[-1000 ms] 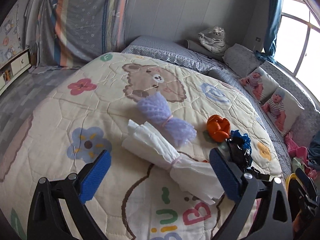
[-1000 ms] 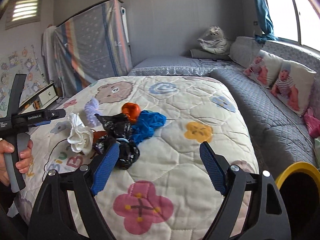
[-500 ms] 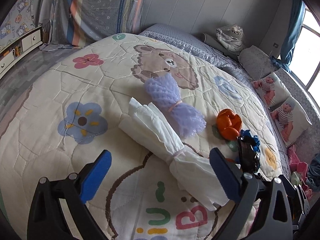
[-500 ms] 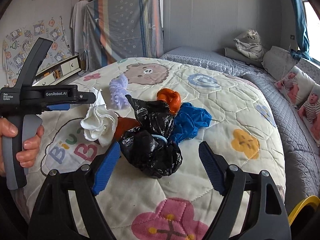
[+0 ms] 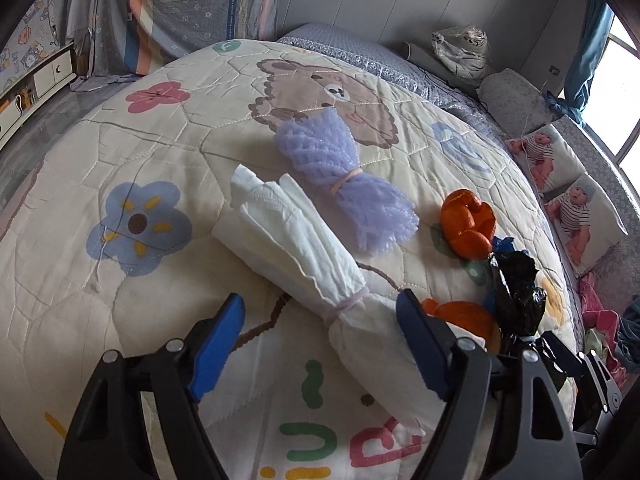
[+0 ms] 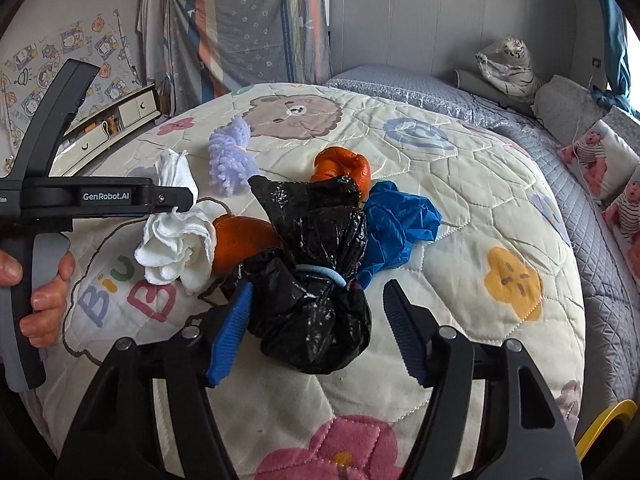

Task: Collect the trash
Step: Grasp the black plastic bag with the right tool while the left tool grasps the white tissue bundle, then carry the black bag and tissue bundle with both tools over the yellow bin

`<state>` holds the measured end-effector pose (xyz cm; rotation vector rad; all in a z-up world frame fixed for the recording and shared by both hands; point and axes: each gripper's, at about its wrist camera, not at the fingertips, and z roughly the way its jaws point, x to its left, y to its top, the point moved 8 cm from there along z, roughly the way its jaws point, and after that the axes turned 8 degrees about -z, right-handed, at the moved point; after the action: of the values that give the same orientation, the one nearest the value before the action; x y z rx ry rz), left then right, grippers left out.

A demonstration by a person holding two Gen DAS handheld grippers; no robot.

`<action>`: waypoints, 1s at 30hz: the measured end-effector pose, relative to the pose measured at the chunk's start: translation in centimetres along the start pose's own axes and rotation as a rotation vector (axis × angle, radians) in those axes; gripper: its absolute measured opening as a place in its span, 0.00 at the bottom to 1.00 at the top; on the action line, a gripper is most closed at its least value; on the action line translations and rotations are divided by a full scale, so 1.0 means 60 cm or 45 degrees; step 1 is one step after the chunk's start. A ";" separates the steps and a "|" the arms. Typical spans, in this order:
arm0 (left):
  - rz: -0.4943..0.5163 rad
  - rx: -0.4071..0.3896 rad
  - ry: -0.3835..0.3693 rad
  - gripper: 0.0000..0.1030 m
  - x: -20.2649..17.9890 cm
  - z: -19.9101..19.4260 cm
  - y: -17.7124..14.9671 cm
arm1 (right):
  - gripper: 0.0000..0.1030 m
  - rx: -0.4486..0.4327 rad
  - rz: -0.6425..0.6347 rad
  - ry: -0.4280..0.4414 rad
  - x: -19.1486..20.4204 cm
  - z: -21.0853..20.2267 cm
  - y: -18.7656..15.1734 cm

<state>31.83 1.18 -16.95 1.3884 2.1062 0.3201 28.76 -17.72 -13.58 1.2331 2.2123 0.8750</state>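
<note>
Trash lies on a cartoon quilt. In the left wrist view a white tissue bundle tied with a band runs down between the closing jaws of my left gripper; a gap shows at the left pad. Beyond lie a purple foam net, orange peel and a blue glove. In the right wrist view a tied black bag sits between the closing jaws of my right gripper, with the right pad clear of it. The left gripper hovers over the tissue.
A yellow bin rim shows at the lower right, off the bed. Baby-print pillows and a wrapped plush tiger line the grey bedding on the right. A white drawer unit stands past the bed's left side. A hand holds the left gripper.
Both grippers have come lower and closer to the trash, and both pairs of jaws have narrowed. The right view has swung so that the black bag is between its fingers.
</note>
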 end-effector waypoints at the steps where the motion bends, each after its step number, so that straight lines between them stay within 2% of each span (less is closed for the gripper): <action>1: 0.007 0.003 -0.004 0.68 -0.002 0.002 0.001 | 0.56 0.013 0.009 0.004 -0.002 0.003 -0.001; 2: 0.014 0.006 -0.005 0.63 -0.003 0.003 0.002 | 0.54 0.023 0.011 0.002 -0.003 0.005 -0.002; 3: 0.017 0.009 -0.006 0.59 -0.003 0.004 0.002 | 0.48 0.035 0.013 -0.002 -0.003 0.008 -0.003; 5: 0.011 0.028 -0.026 0.50 -0.006 0.007 0.005 | 0.43 0.055 0.021 0.008 -0.003 0.013 -0.005; 9: 0.027 0.036 -0.046 0.39 -0.016 0.006 0.004 | 0.31 0.056 0.043 0.004 -0.007 0.011 -0.006; 13: 0.045 0.033 -0.053 0.29 -0.018 0.000 0.003 | 0.28 0.048 0.061 -0.030 -0.017 0.002 -0.006; 15: 0.049 0.032 -0.061 0.21 -0.016 -0.004 0.003 | 0.28 0.044 0.071 -0.049 -0.024 -0.004 -0.006; 23: 0.046 -0.036 -0.062 0.19 0.003 -0.038 0.022 | 0.28 0.024 0.106 -0.106 -0.043 -0.028 -0.005; 30: 0.023 -0.149 -0.049 0.18 0.039 -0.086 0.057 | 0.28 0.001 0.118 -0.172 -0.057 -0.055 -0.004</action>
<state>30.69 5.34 -11.93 1.3357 2.0111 0.4141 28.13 -21.81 -11.19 1.3630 2.0639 0.8009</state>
